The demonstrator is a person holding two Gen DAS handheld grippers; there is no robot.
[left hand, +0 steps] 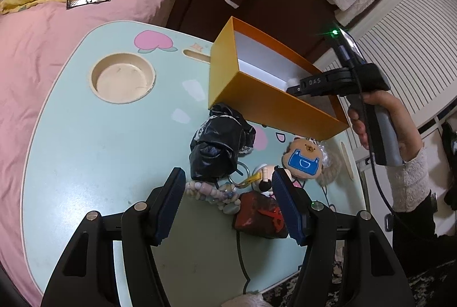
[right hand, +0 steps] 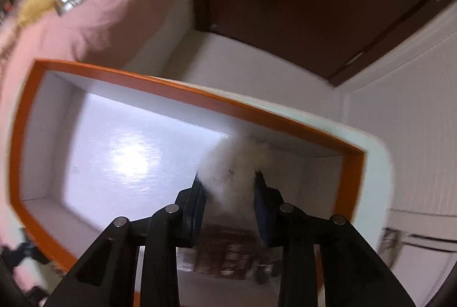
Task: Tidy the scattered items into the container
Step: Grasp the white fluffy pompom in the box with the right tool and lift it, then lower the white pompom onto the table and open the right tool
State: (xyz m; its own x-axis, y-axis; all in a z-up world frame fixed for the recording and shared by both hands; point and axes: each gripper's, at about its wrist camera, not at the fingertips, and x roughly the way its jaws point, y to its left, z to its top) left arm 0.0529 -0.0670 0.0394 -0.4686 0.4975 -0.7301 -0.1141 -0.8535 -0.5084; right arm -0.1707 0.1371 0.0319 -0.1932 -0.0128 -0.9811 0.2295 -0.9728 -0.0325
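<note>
The left gripper (left hand: 228,204) is hovering open directly above the nearest clutter, its jaws spread to either side of the bead string (left hand: 212,194) and red pouch (left hand: 261,218). Beyond, the black bag (left hand: 218,145) and bear plush (left hand: 304,161) are lying against the orange box (left hand: 257,104). Farthest, the right gripper (right hand: 230,178) is clamping a white fluffy item (right hand: 234,164) over the box interior.

The right wrist view is motion-blurred, so the white fluffy item (right hand: 234,164) and the brown packet (right hand: 225,252) beneath stay unidentifiable.
</note>
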